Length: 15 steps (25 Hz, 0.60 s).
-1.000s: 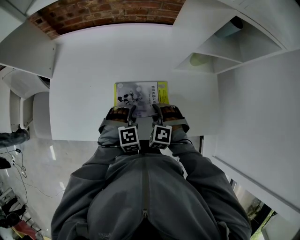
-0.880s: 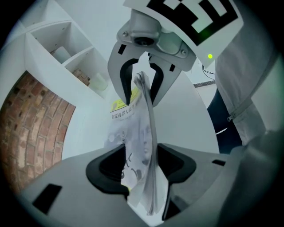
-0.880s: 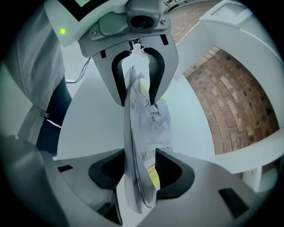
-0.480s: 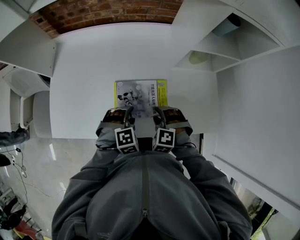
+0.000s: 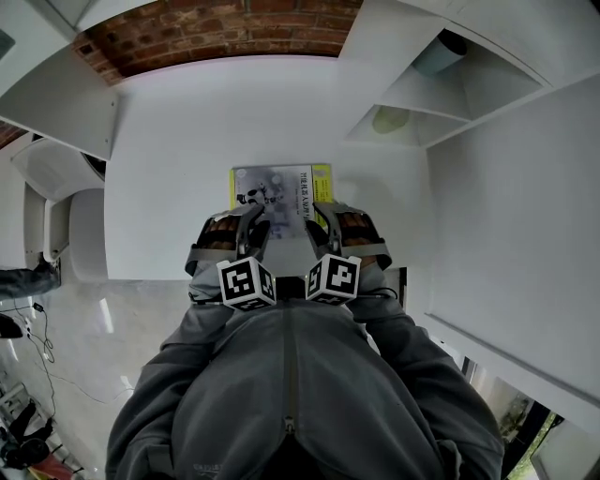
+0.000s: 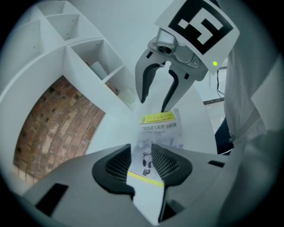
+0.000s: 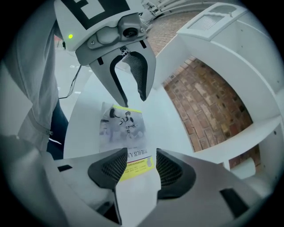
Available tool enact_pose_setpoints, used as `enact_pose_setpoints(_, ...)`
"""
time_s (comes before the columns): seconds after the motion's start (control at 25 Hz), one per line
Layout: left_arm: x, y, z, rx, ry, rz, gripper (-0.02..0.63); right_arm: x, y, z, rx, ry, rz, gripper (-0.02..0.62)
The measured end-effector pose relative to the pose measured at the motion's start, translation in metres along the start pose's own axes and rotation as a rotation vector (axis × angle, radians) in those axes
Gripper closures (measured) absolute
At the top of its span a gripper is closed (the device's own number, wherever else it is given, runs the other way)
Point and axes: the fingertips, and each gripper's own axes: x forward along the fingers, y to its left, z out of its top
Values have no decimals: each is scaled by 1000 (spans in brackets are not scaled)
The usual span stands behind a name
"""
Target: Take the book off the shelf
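White table (image 5: pixel 169 141) is seen across mid-frame, shelf unit (image 5: pixel 450 103) at upper right. Book (image 5: pixel 281 192) is laid flat on the table at frame centre. Left gripper (image 5: pixel 255 219) (jaws just narrowed) and right gripper (image 5: pixel 324 210) (just widened) are held spread at its lower edge, nothing pinched.

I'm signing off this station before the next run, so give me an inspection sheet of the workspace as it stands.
Surface: white table, only the book on it in view.
Job's things: book lies flat, cover up, off the shelf unit.
Clutter: pale blue cylinder and pale green thing in the shelf compartments.
Grippers: left gripper open, jaws just been closing, nothing between them; right gripper open, jaws just been opening, nothing between them; both over the book's near edge.
Cables: thin dark cables on the floor, left.
Surroundings: brickwork beyond the table; person's grey jacket.
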Motion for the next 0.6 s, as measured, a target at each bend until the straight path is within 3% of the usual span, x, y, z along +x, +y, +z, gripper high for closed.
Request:
enact_pose_setpoints(0.08,-10,15,6,-19,-34,62,508,-6,-9,4,14,-10,-27,383)
enact_pose_setpoints(0.28,-33,48,21,-60,-91,178,554,-26,-43,14,62,-38,-127,436)
enact_pose_setpoints(0.36,-40,59,24,-73,-101,213,573,-34,-58,18,65,-47,-171,492)
enact_pose_setpoints(0.6,-60,87,37,-91,-139,294,598,-58,-88,33,74,-97,-260,541)
